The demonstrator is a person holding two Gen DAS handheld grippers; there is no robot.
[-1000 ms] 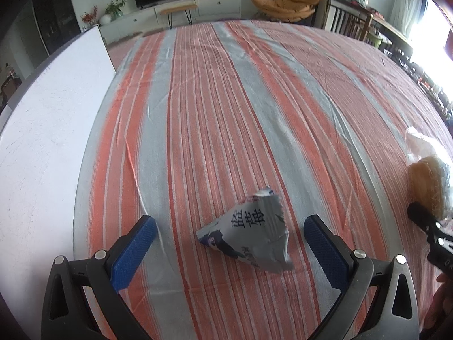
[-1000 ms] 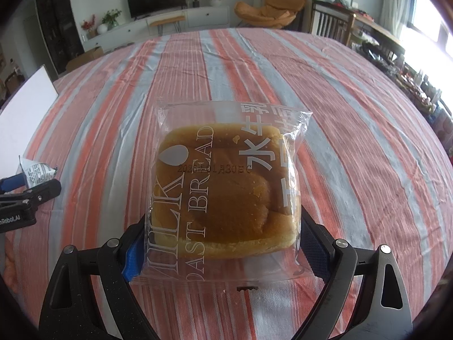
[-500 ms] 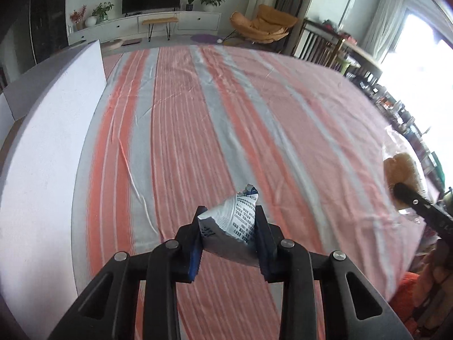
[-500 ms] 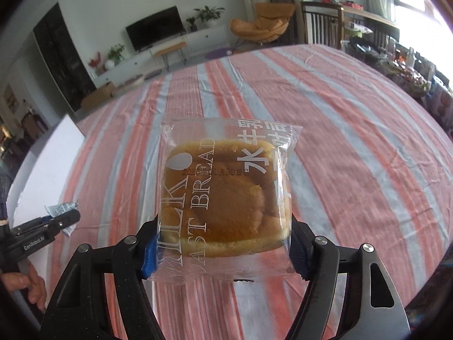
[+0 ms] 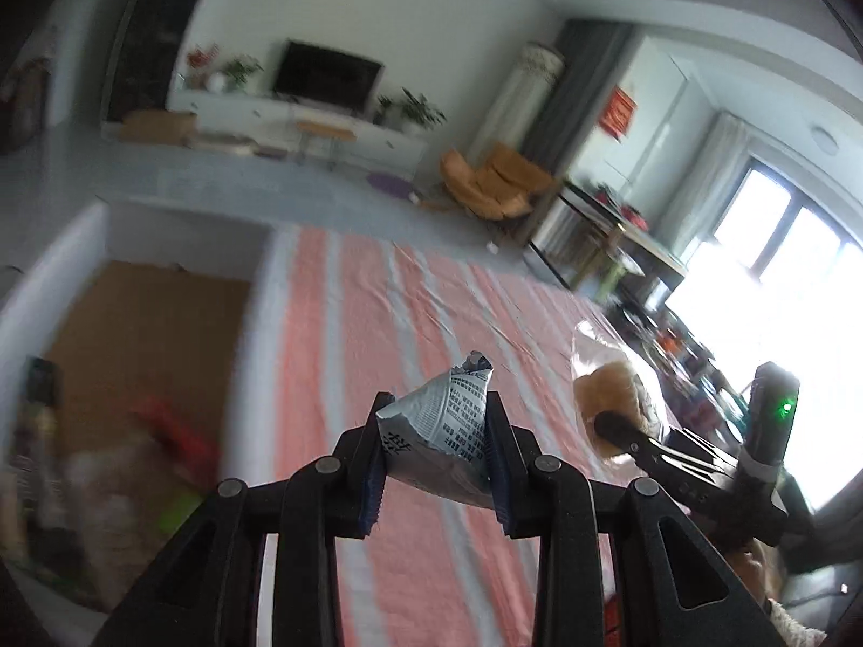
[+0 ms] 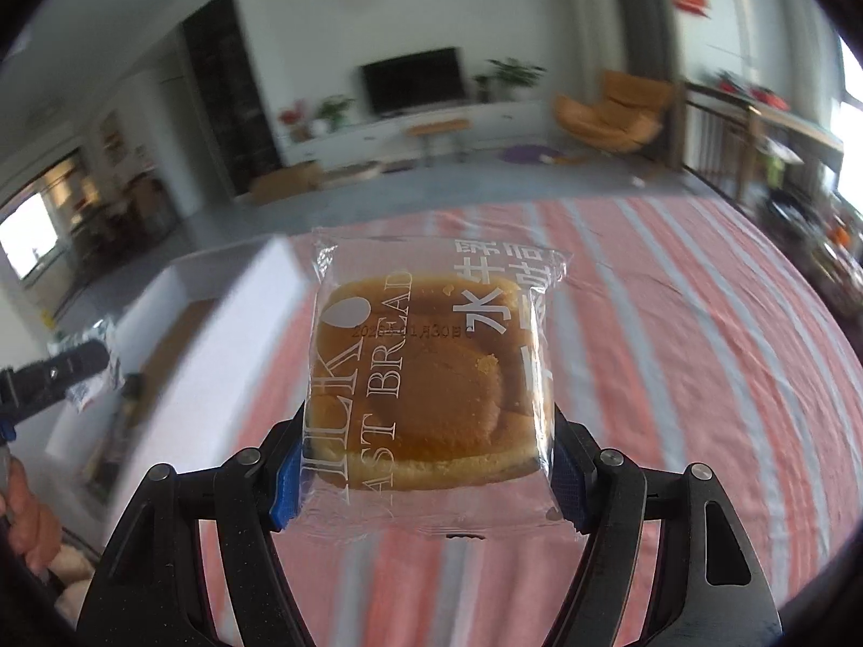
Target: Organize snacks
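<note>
Left wrist: left hand-held gripper (image 5: 437, 466) pinches crinkled foil pyramid packet (image 5: 450, 434); right hand-held gripper (image 6: 429, 477) squeezes clear-wrapped bread (image 6: 431, 377).

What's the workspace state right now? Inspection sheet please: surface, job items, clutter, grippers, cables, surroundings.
Surface: striped tablecloth, orange and grey, wrinkled.
Job's things: grey foil snack packet and clear-wrapped milk toast bread, both held above the cloth; white box with a brown floor at the left of the table, holding blurred snack items.
Clutter: nothing seen on the cloth.
Grippers: left gripper shut on the packet; right gripper shut on the bread.
Cables: nothing seen.
Surroundings: living room with TV, orange armchair, potted plants, bright window at the right.
</note>
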